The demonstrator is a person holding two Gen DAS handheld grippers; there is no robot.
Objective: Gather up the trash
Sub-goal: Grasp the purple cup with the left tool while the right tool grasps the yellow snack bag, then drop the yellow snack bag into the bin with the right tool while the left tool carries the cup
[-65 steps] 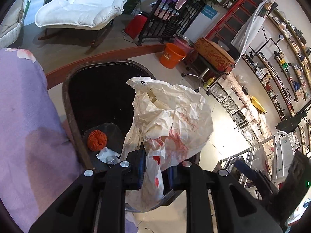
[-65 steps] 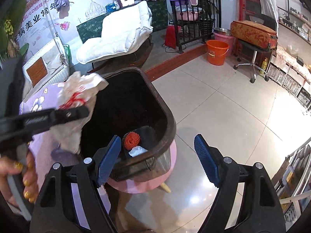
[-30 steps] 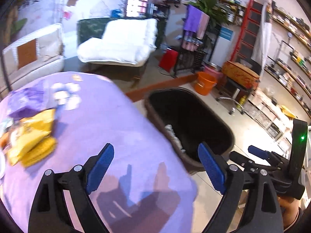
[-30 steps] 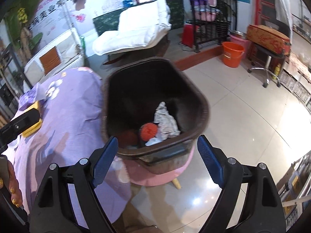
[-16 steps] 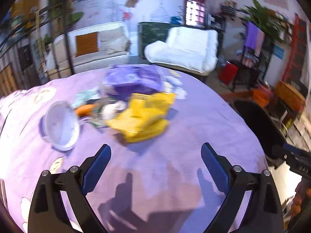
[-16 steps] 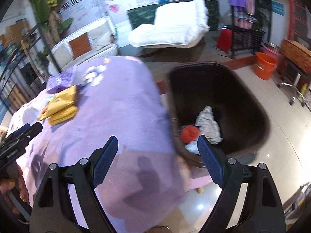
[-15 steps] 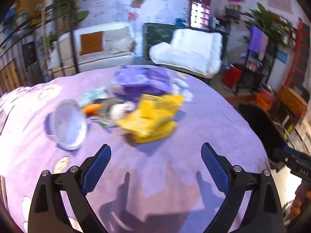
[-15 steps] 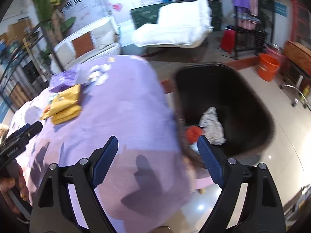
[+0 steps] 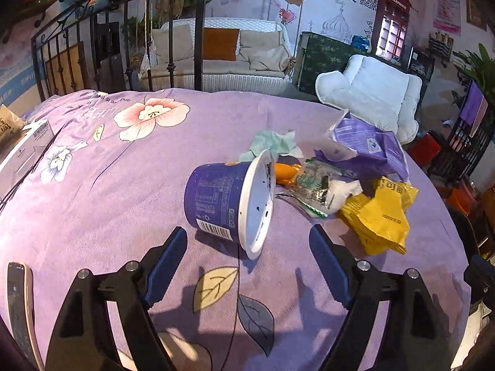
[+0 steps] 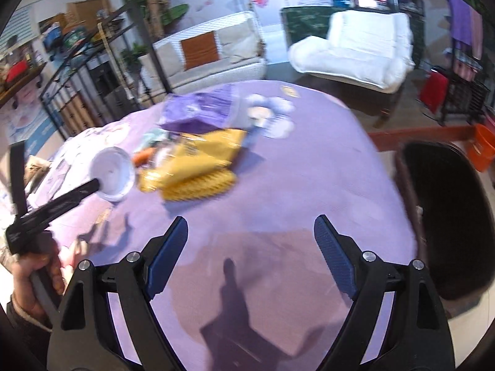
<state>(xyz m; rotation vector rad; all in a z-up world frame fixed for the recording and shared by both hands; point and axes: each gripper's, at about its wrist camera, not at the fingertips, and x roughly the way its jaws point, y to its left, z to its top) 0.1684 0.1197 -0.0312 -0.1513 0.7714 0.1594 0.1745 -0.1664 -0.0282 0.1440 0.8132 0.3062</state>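
Note:
A purple cup (image 9: 222,201) with a white rim lies on its side on the purple floral tablecloth (image 9: 123,185), just ahead of my open, empty left gripper (image 9: 247,262). To its right lie a green-white wrapper (image 9: 315,185), a yellow bag (image 9: 380,213), a purple bag (image 9: 365,145) and a pale green tissue (image 9: 272,143). My right gripper (image 10: 250,253) is open and empty above the cloth; the cup (image 10: 113,173), the yellow bag (image 10: 198,164) and the purple bag (image 10: 198,113) lie ahead to its left. The dark trash bin (image 10: 448,216) stands at the right table edge.
A phone (image 9: 18,303) lies at the near left edge, and a white box (image 9: 27,148) at the far left. An iron railing (image 9: 92,46), a sofa (image 9: 222,58) and a white chair (image 9: 371,92) stand behind the table. An orange bucket (image 10: 482,148) stands on the floor.
My left gripper let the crumpled white paper drop into the bin, opened, and swung left over the table up to the cup. My right gripper turned from the bin toward the table.

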